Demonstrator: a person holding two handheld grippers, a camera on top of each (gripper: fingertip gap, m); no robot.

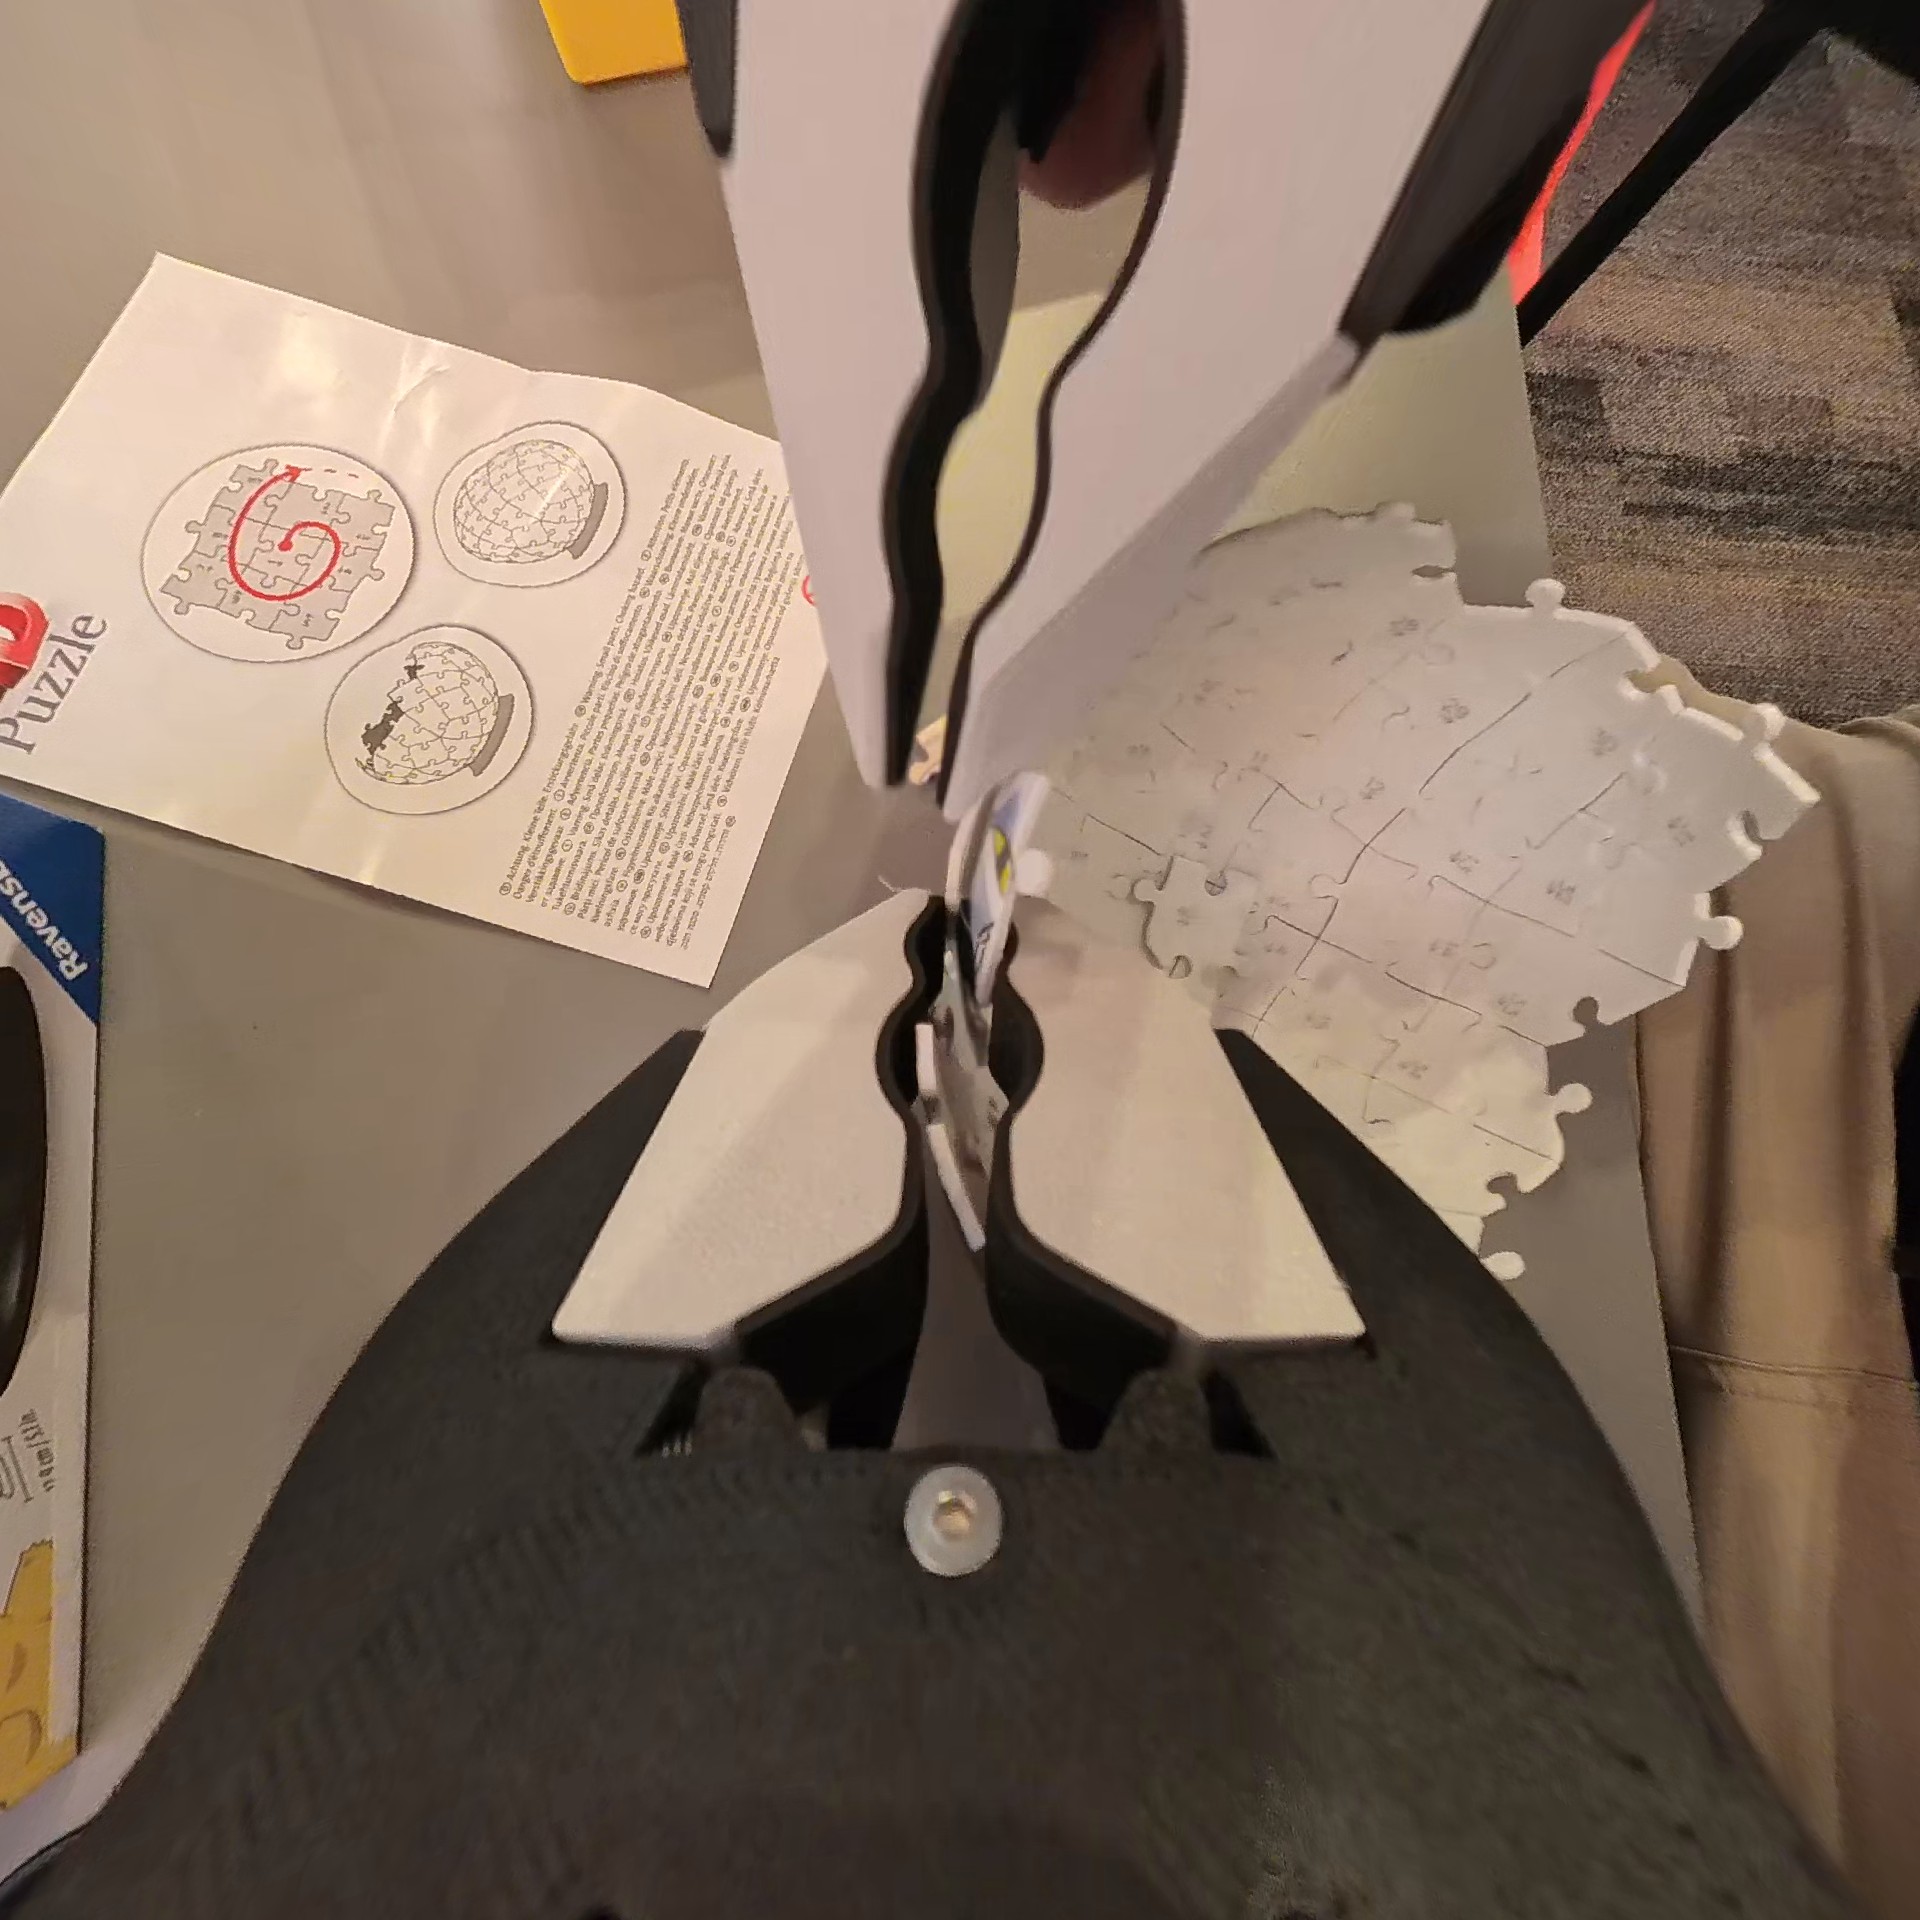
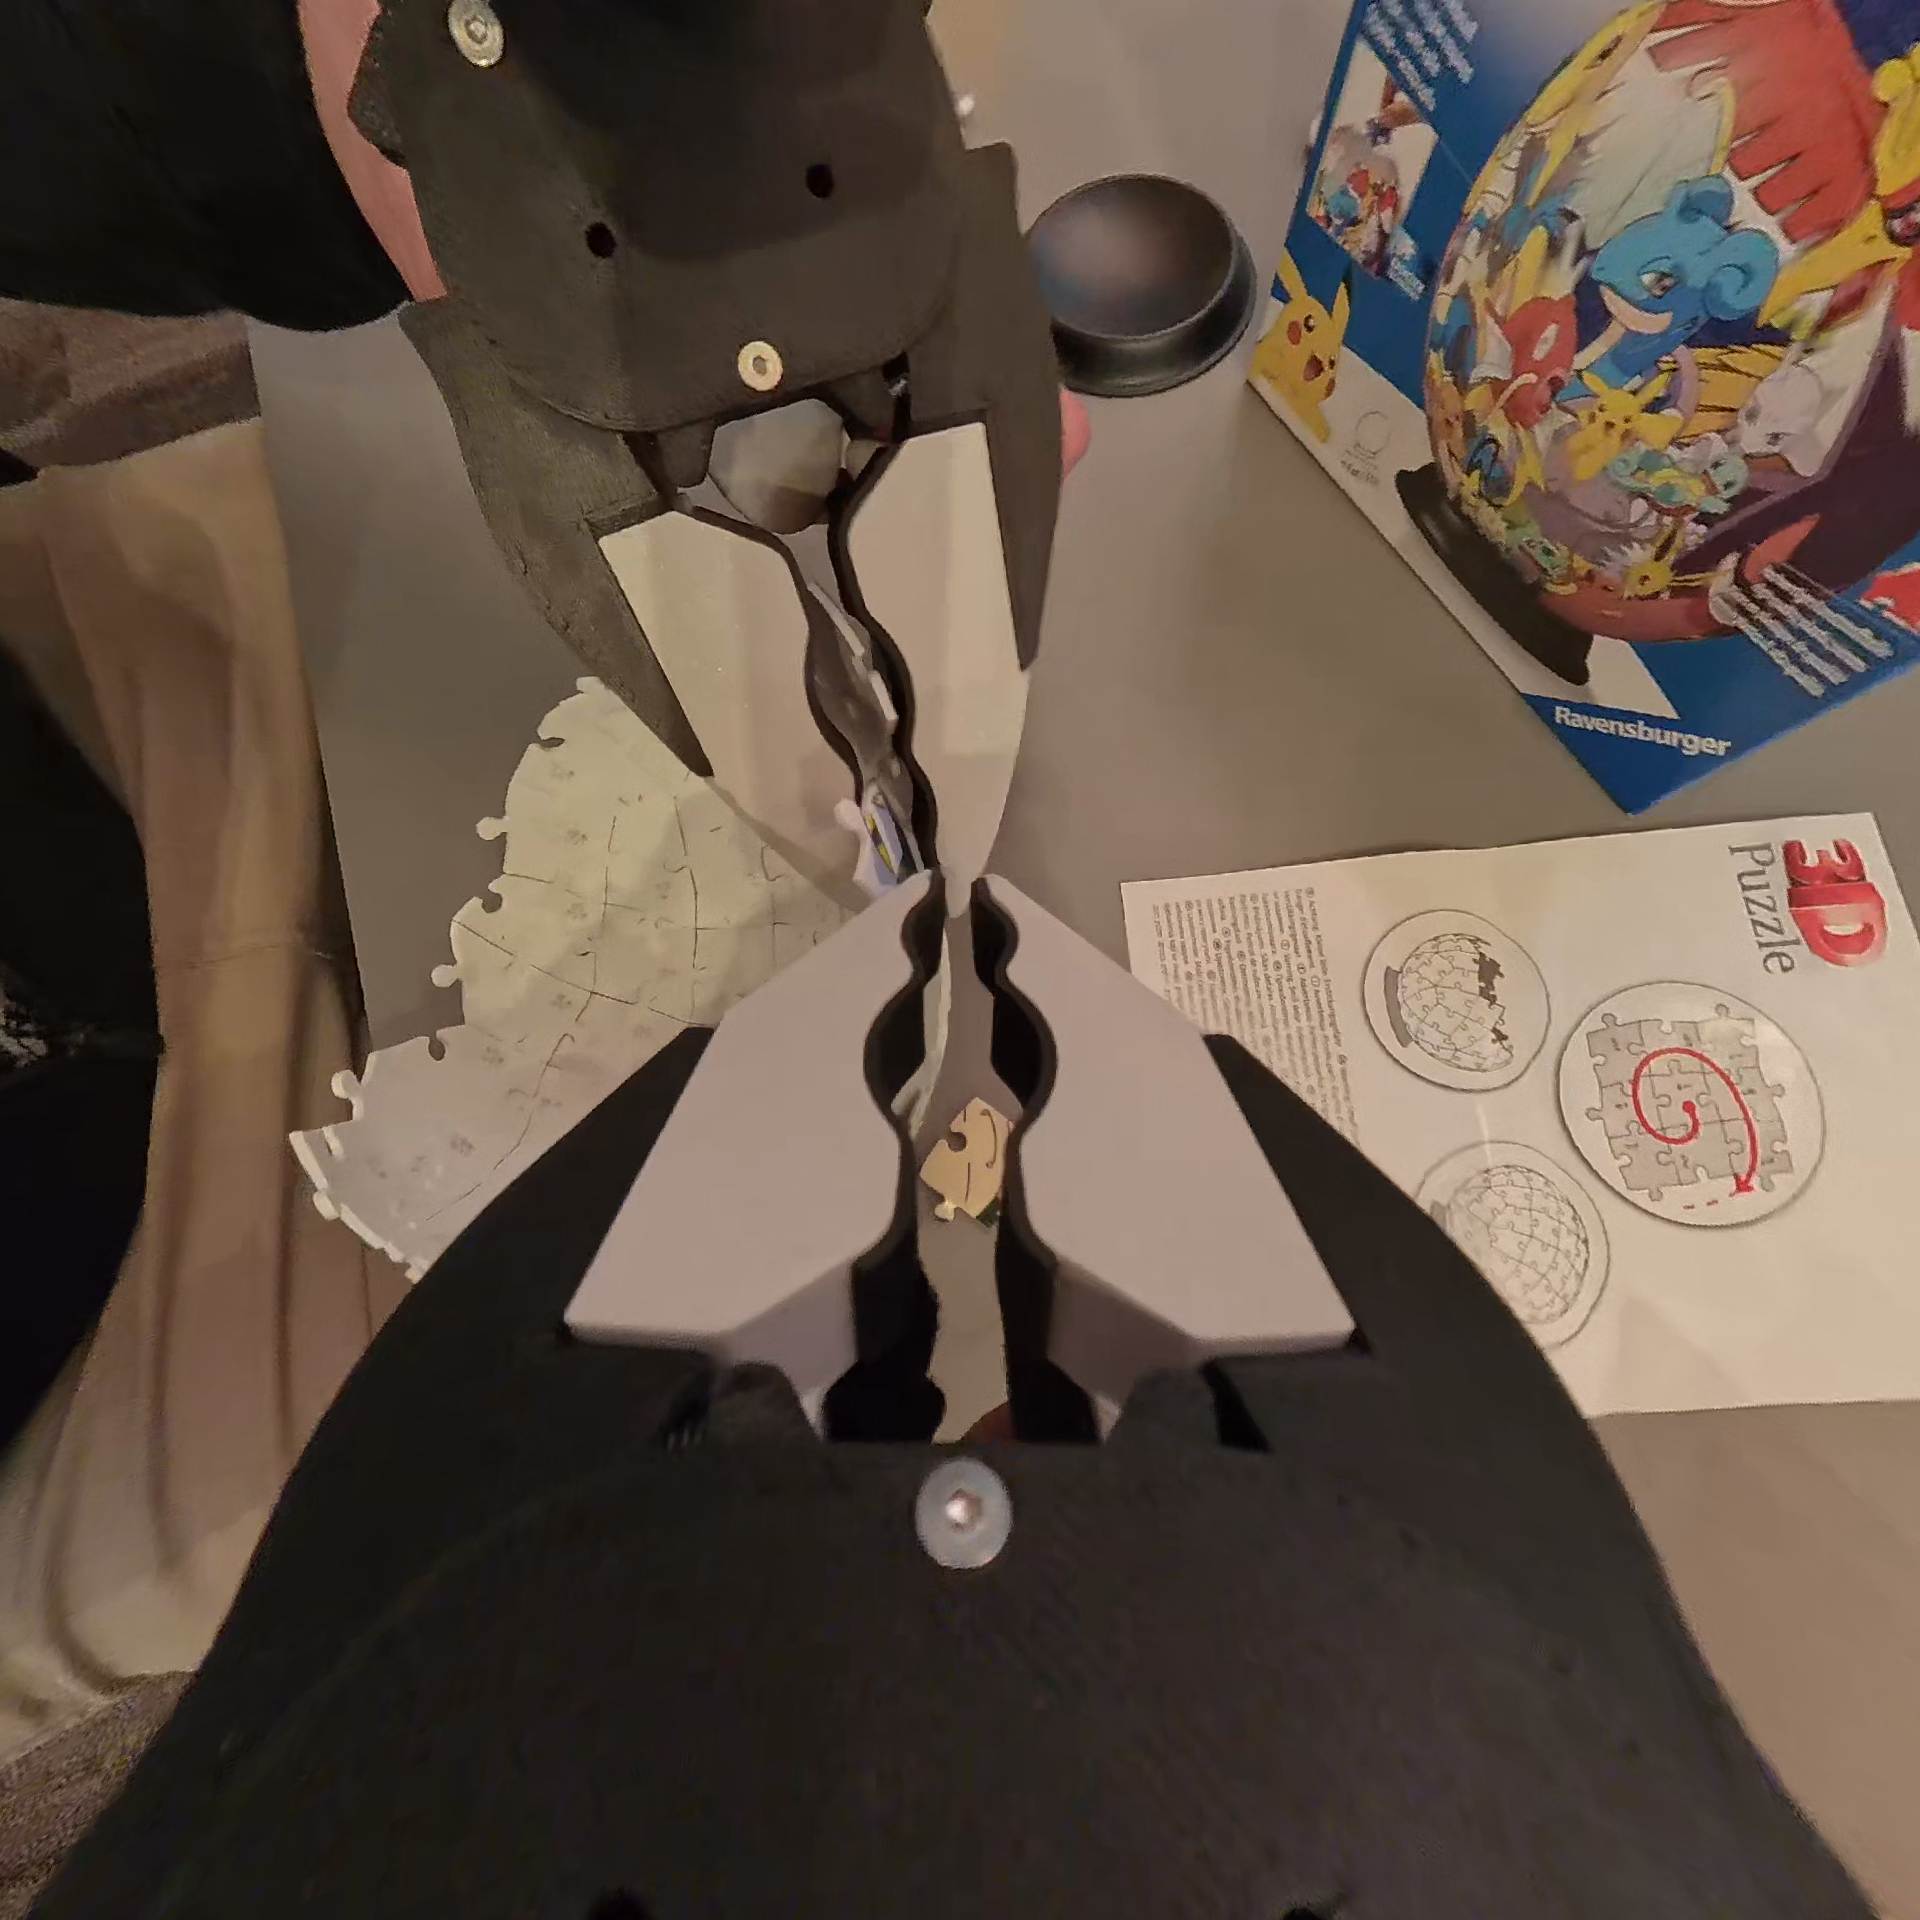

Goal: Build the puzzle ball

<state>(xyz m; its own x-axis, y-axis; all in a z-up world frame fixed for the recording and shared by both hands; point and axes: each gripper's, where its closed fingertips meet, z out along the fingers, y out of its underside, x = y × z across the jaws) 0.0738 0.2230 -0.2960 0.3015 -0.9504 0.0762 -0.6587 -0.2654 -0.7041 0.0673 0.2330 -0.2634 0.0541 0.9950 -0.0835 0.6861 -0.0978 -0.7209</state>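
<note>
A partly built puzzle ball shell [image 1: 1455, 831], with its white inner side showing, hangs over the table edge; it also shows in the right wrist view [image 2: 582, 935]. My left gripper [image 1: 951, 914] is shut on the shell's left edge, where a printed piece [image 1: 987, 883] sits edge-on between the fingers. My right gripper [image 2: 956, 894] is shut on a loose yellowish puzzle piece [image 2: 961, 1153]. The two grippers meet tip to tip at the shell's edge: the right gripper [image 1: 920, 774] comes down from the top, and the left gripper [image 2: 940, 842] does so in the right wrist view.
A folded instruction sheet [image 1: 416, 644] [image 2: 1507, 1091] lies on the grey table. The puzzle box [image 2: 1610, 364] [image 1: 42, 1143] and a black round stand [image 2: 1143, 301] sit beyond it. A yellow object [image 1: 623, 42] is at the far edge. A person's beige trousers [image 1: 1787, 1247] are beside the table edge. Left and right tips are no more than a few centimetres apart.
</note>
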